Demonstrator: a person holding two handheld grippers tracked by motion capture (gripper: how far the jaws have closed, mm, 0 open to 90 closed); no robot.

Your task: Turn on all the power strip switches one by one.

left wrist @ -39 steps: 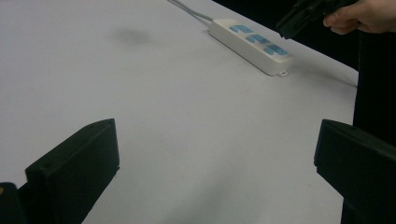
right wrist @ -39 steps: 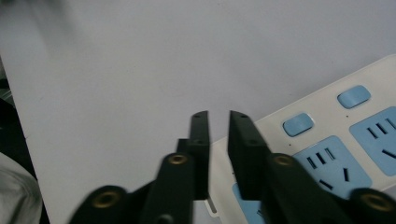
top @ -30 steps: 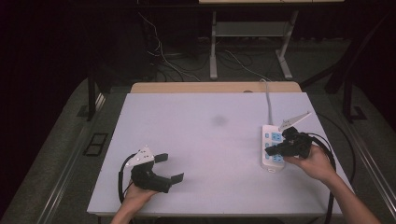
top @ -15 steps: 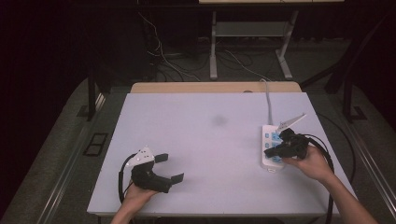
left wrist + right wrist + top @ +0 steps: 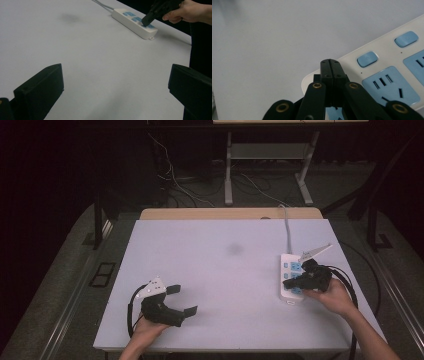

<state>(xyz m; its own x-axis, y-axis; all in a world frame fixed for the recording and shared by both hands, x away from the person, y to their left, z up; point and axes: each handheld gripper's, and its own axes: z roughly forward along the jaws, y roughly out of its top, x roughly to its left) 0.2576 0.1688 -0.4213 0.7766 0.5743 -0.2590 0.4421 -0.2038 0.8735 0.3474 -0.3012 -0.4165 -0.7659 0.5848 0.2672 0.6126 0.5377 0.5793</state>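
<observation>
Jaws of right gripper (image 5: pixel 332 65) pressed together, tips over power strip (image 5: pixel 387 75).

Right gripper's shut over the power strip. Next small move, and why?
Probably ease the right gripper sideways onto the nearest blue switch and press. Its jaws are shut, their tip above the power strip edge, just short of that switch.

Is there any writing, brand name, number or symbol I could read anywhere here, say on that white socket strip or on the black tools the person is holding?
None can be read.
White plastic power strip with blue sockets and blue switches: a faint mark on the nearer blue switch, too blurred to read.
Black two-jaw right gripper, shut over the strip: brass rivets, no lettering.
Black left gripper, jaws open: no lettering.
Pale grey table top: a dark smudge, no text.
</observation>
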